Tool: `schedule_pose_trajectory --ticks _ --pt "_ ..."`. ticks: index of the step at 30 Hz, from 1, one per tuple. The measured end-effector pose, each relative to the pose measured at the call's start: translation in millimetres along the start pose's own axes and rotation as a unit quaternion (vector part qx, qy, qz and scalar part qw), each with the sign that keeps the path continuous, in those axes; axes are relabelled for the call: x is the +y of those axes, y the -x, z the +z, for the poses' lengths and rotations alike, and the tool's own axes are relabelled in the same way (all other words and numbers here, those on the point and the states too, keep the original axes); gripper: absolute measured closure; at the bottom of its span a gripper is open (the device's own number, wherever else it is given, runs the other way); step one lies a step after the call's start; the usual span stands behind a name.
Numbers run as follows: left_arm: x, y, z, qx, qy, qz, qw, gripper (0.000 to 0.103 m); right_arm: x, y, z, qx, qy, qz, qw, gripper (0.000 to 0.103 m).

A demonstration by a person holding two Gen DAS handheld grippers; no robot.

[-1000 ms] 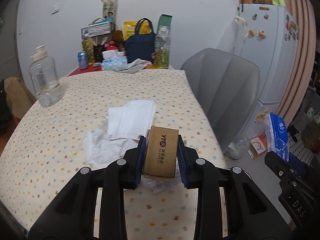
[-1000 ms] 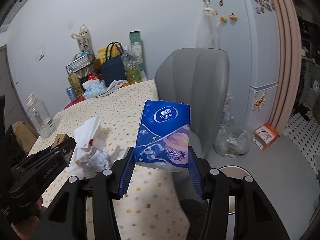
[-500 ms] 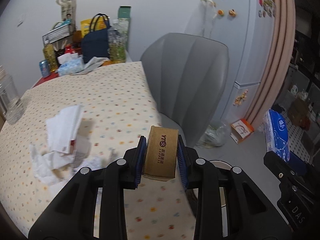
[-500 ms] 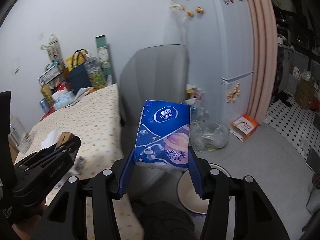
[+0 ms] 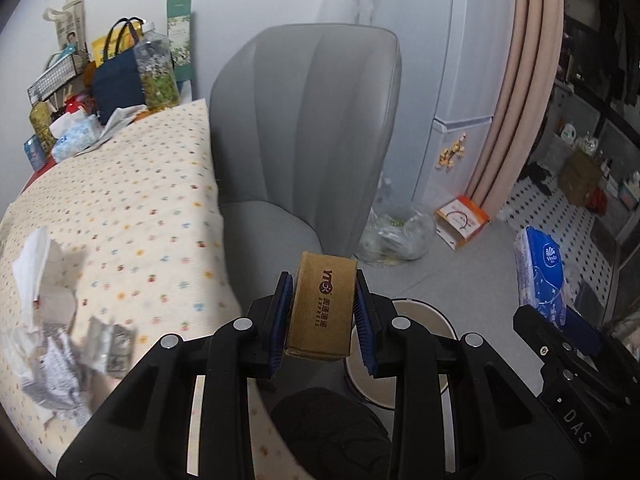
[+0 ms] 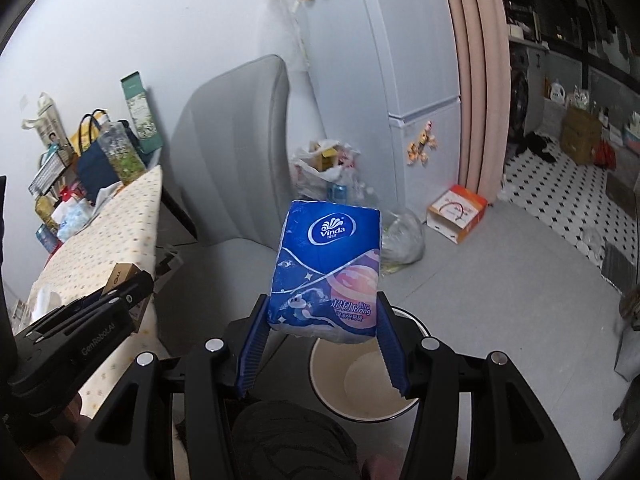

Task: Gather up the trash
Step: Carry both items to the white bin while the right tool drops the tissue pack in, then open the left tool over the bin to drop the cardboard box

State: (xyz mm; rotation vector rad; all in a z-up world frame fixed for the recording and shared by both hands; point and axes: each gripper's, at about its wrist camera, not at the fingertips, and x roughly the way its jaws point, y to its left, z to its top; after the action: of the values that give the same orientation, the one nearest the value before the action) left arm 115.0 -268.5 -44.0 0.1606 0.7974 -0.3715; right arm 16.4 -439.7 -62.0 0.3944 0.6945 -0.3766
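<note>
My left gripper is shut on a small brown cardboard box printed with dark red letters, held past the table's right edge. Just beyond and below it shows the rim of a white round bin on the floor. My right gripper is shut on a blue tissue pack, hanging above the same white bin, whose inside looks bare. Each view catches the other gripper at its side, the blue tissue pack on the right and the brown cardboard box on the left. Crumpled white papers lie on the table.
A grey chair stands against the dotted tablecloth. Bags, bottles and cartons crowd the table's far end. On the floor lie a clear plastic bag, an orange-white box and a full white bag by the fridge. A dark knee is below.
Both grippers swung right, off the table and downward, carrying the box and the tissue pack. The white bin came into view beneath them. The papers stayed on the table.
</note>
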Motion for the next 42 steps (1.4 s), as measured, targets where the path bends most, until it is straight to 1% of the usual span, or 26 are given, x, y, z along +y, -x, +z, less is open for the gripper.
schedule_pose_trajectory --ticks 4,6,7,8,10,11,15,18,22,26,27,28,29,30,33,34,39,42 --pt "-7.1 -15.1 4.5 0.013 -0.004 0.003 0.9999 0.073 -11.1 -21.9 4.5 0.009 -0.009 -0.007 1.000 0.051" --pt "-9.5 -20.8 6.0 0.018 -0.006 0.003 0.9998 0.073 -14.7 -35.0 6.0 0.015 -0.011 -0.006 1.000 0.048" --pt "-11.4 -24.4 6.7 0.021 -0.007 0.003 0.9997 0.073 -16.1 -41.0 7.1 0.023 -0.012 -0.004 1.000 0.031" --pt "-11.4 -26.8 7.4 0.024 -0.008 0.003 0.9997 0.073 -18.0 -45.8 7.4 0.029 -0.014 -0.005 0.999 0.019" --pt "-14.7 -30.4 7.3 0.027 -0.012 0.001 0.9996 0.073 -24.5 -46.7 6.2 0.020 -0.018 -0.022 0.999 0.017" --pt "-16.8 -32.5 7.0 0.029 -0.014 0.000 0.9995 0.073 -27.9 -46.5 5.8 0.021 -0.020 -0.025 0.999 0.016" --pt "-30.1 -42.1 4.4 0.045 -0.027 -0.013 0.9985 0.073 -51.8 -42.6 3.8 0.032 -0.045 -0.044 0.997 0.015" --pt "-46.7 -48.1 3.9 0.053 -0.036 -0.030 0.9975 0.073 -66.4 -28.8 3.8 0.022 -0.054 -0.064 0.996 0.013" --pt "-70.4 -49.4 5.1 0.053 -0.050 -0.053 0.9959 0.073 -90.6 -7.0 3.3 0.008 -0.065 -0.092 0.994 0.012" --pt "-91.2 -47.8 4.1 0.055 -0.061 -0.069 0.9942 0.072 -109.0 8.9 3.5 -0.004 -0.080 -0.111 0.991 0.011" --pt "-94.3 -47.5 3.7 0.056 -0.064 -0.072 0.9938 0.069 -111.1 10.8 4.2 -0.006 -0.082 -0.114 0.990 0.011" --pt "-99.7 -47.3 3.2 0.060 -0.071 -0.076 0.9928 0.051 -113.5 14.0 4.1 -0.009 -0.085 -0.116 0.990 0.011" --pt "-102.4 -45.9 2.7 0.059 -0.076 -0.078 0.9923 0.039 -116.4 16.4 3.7 -0.011 -0.089 -0.117 0.989 0.011" --pt "-103.0 -42.3 2.8 0.051 -0.077 -0.077 0.9927 0.025 -117.3 17.8 3.8 -0.013 -0.091 -0.117 0.989 0.011" --pt "-98.4 -32.7 5.3 0.036 -0.068 -0.073 0.9943 0.014 -118.0 22.9 3.6 -0.019 -0.092 -0.116 0.989 0.011" --pt "-95.2 -31.0 6.6 0.034 -0.065 -0.071 0.9948 0.012 -117.0 23.6 3.7 -0.020 -0.092 -0.113 0.989 0.011" --pt "-69.8 -18.3 12.8 0.018 -0.034 -0.050 0.9980 0.009 -107.2 27.7 3.1 -0.025 -0.082 -0.099 0.991 0.010" --pt "-51.6 -6.8 12.1 0.007 -0.017 -0.042 0.9990 0.009 -91.6 31.3 3.5 -0.028 -0.067 -0.086 0.994 0.008"
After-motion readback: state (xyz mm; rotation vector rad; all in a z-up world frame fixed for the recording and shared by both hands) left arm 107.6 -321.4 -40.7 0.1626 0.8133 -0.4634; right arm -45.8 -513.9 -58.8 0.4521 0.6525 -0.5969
